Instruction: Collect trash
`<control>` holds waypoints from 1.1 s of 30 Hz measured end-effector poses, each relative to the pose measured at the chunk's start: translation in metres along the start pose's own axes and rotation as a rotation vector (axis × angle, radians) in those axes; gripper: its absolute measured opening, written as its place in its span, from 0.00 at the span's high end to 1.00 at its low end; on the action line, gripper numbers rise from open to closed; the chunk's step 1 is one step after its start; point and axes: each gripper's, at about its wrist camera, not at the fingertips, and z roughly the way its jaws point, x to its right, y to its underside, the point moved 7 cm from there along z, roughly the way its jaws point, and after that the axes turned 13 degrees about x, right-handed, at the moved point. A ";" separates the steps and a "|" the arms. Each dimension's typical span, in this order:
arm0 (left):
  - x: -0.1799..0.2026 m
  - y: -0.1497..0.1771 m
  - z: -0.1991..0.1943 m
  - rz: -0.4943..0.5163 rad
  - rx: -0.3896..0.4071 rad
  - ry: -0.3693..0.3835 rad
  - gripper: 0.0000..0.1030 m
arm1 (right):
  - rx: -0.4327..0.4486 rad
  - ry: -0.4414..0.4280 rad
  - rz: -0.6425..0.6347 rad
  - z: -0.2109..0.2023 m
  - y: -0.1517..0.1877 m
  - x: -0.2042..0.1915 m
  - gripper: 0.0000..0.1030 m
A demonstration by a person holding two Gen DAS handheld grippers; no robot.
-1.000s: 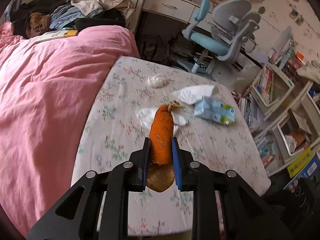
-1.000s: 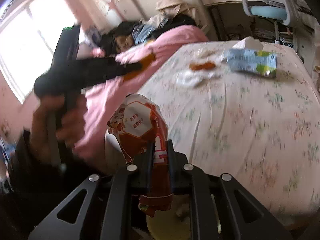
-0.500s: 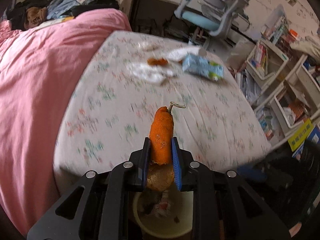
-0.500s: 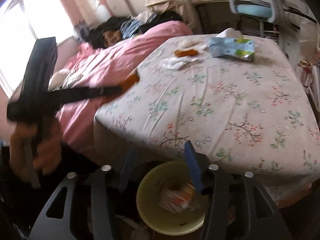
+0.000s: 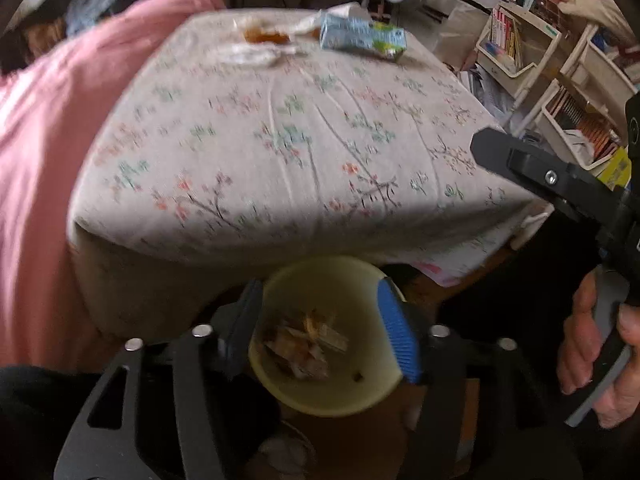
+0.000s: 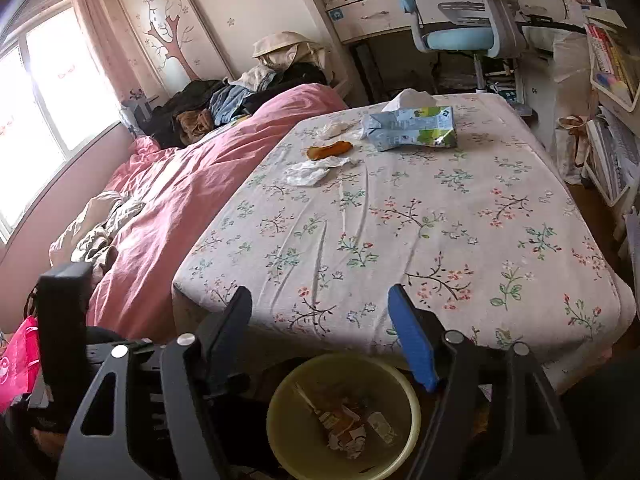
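Observation:
A yellow trash bin (image 5: 328, 380) sits on the floor at the foot of the floral bed and holds wrappers and peel (image 5: 304, 344); it also shows in the right wrist view (image 6: 280, 432). My left gripper (image 5: 320, 316) is open and empty just above the bin. My right gripper (image 6: 320, 312) is open and empty above the bin (image 6: 344, 420) too. On the far part of the bed lie an orange peel (image 6: 330, 149), a crumpled white tissue (image 6: 308, 172) and a blue-green tissue pack (image 6: 412, 128).
A pink duvet (image 6: 180, 200) covers the bed's left side, with piled clothes (image 6: 240, 92) behind. A blue desk chair (image 6: 460, 20) and desk stand beyond the bed. Bookshelves (image 5: 560, 80) line the right side. A pink bag (image 6: 18, 360) sits at the left.
My left gripper moved back over the bin and opened, and the orange peel it held has left its jaws. My right gripper, which released the red wrapper earlier, stays open and has lifted slightly.

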 end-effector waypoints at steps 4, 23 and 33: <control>-0.003 -0.009 -0.006 0.010 0.051 -0.034 0.36 | 0.012 0.020 0.002 -0.001 0.000 0.005 0.30; -0.029 -0.042 -0.027 -0.045 0.246 -0.178 0.17 | 0.009 0.104 -0.040 0.012 0.010 0.012 0.17; -0.034 -0.046 -0.031 -0.032 0.306 -0.213 0.15 | -0.010 0.136 -0.072 0.017 0.018 0.010 0.15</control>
